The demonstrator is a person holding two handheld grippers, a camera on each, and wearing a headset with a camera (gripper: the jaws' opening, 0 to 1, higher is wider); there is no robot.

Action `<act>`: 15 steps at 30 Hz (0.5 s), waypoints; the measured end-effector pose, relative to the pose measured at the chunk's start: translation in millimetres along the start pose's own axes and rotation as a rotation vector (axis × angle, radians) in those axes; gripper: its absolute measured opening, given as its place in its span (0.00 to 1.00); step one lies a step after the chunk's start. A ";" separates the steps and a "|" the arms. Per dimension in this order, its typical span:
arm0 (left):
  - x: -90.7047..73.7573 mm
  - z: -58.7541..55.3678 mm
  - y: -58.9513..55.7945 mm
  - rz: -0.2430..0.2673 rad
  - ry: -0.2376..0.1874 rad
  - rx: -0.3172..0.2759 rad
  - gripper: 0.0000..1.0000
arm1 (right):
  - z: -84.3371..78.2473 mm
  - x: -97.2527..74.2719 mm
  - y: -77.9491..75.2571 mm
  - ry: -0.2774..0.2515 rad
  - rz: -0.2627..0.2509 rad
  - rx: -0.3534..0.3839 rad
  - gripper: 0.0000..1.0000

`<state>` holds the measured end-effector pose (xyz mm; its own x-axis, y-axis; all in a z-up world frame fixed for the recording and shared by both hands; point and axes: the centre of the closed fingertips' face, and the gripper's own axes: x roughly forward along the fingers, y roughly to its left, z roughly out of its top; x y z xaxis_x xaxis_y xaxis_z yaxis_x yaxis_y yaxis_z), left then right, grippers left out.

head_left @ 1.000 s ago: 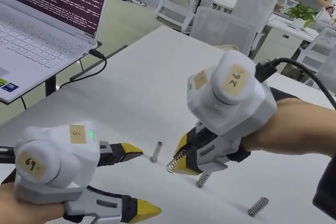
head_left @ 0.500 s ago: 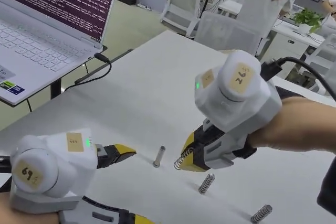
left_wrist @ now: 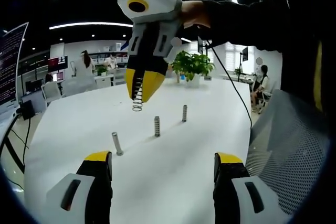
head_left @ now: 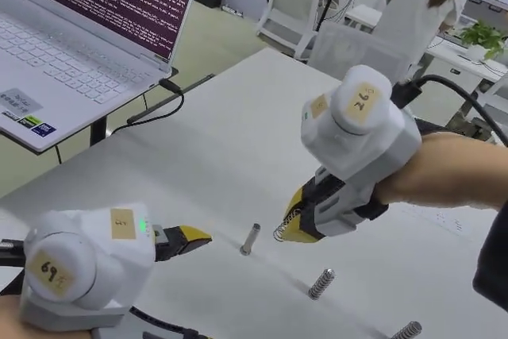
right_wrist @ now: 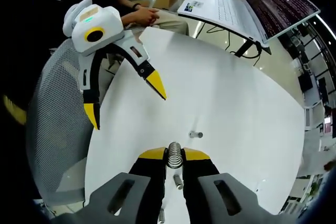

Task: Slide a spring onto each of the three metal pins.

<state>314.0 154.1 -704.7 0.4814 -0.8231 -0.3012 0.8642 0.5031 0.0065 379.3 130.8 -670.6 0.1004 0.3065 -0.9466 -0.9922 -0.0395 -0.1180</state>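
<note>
1 spring (head_left: 282, 228) in right gripper (head_left: 295, 220), aloft

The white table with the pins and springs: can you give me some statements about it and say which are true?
The right gripper holds a spring. True.
The left gripper is shut on a pin. False: its jaws stand open with nothing between them.
One bare pin stands upright on the table. True.
The laptop is closed. False: it is open, with text on its screen.
</note>
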 end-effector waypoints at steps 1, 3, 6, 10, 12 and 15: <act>-0.4 -0.3 -0.7 -0.001 -0.001 -0.001 0.76 | 0.4 1.8 -3.0 0.001 0.006 0.010 0.08; -0.9 -0.5 -2.1 -0.003 -0.005 -0.004 0.76 | 1.1 4.6 -8.2 0.004 0.009 0.017 0.08; -1.4 -2.0 -2.3 -0.002 0.000 0.002 0.76 | 3.7 8.5 -14.2 0.004 0.020 0.027 0.08; -2.6 -2.2 -0.2 0.003 -0.001 -0.001 0.76 | 3.5 17.6 -22.7 0.024 0.027 0.030 0.08; -3.2 -1.7 0.1 0.003 -0.003 0.000 0.76 | 3.9 20.9 -26.2 0.027 0.029 0.032 0.08; -4.2 -2.1 -0.1 0.001 0.001 0.002 0.75 | 4.3 27.6 -31.3 0.031 0.035 0.039 0.08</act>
<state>311.6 158.1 -705.5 0.4822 -0.8223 -0.3022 0.8640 0.5035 0.0086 412.8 144.6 -691.7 0.0672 0.2760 -0.9588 -0.9972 -0.0127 -0.0735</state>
